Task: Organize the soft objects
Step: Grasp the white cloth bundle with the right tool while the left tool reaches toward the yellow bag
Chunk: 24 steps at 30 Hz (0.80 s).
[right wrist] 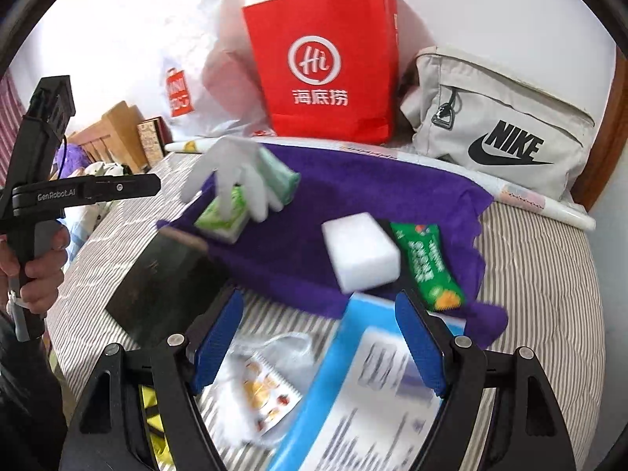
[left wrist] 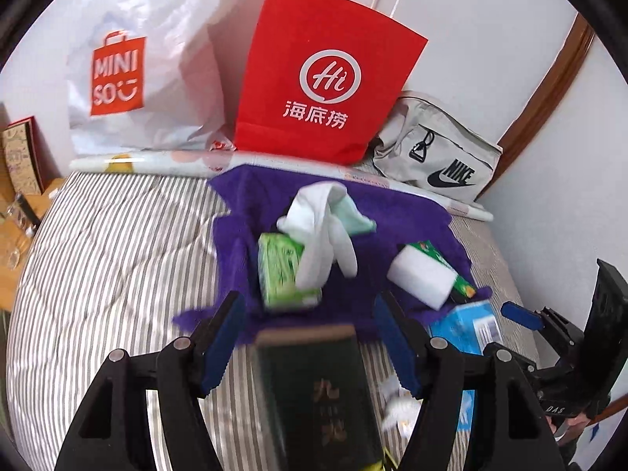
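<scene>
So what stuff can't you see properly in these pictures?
- Dark green box: left wrist view, blurred and cut off by the bottom edge; gold writing unreadable.
- Blue packet: right wrist view, print smeared by blur.
- Red paper bag: its inside is hidden by its own front.
- Green tissue pack: partly covered by the white gloves.

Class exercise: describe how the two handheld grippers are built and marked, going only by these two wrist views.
Both the left gripper and the right gripper have black angular frames with silver pivot pins and blue ridged pads. From the right wrist view, the left one's black body reads "GenRobot.AI" in white.
</scene>
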Tool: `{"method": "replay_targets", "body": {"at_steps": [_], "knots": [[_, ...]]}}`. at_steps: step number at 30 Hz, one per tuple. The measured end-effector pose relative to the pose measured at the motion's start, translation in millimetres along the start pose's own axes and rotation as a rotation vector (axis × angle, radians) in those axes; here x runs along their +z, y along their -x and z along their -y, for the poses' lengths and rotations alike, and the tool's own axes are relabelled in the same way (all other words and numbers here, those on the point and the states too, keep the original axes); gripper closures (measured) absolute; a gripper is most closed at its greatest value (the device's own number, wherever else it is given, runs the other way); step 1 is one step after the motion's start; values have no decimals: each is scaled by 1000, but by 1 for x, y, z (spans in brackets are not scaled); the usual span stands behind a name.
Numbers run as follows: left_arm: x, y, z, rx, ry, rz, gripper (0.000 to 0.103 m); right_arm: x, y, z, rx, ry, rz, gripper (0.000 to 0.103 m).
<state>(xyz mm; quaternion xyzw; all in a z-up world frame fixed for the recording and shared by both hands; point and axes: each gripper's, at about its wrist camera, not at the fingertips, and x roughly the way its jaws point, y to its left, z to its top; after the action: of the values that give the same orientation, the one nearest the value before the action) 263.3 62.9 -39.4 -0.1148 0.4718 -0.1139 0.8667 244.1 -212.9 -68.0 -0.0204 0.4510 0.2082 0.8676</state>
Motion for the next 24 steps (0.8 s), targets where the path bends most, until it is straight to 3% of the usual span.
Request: {"method": "replay_targets", "body": {"at_steps": [3, 5, 8, 12, 14, 16, 24], "knots": [[-14, 14, 0, -2, 0, 3, 37, -15, 9, -15, 1, 25, 10, 27], [-24, 22, 0, -2, 3, 10, 37, -24, 12, -27, 12, 56, 9, 43], [-38, 33, -2, -7, 7, 22, 37, -36, 10, -47, 18, 122, -12, 57], [-59, 40, -8, -6, 13, 22, 37, -51, -1, -72, 17, 185, -41, 58], [-67, 41, -13, -7, 24, 12, 37, -59, -10, -80, 11, 203, -54, 67], [-75, 44, -19, -9, 33, 12, 37, -63, -18, -84, 4, 211, -78, 70], [-103, 50, -39, -44, 95, 21, 37, -69, -38, -94, -52, 245, -123, 70]]}}
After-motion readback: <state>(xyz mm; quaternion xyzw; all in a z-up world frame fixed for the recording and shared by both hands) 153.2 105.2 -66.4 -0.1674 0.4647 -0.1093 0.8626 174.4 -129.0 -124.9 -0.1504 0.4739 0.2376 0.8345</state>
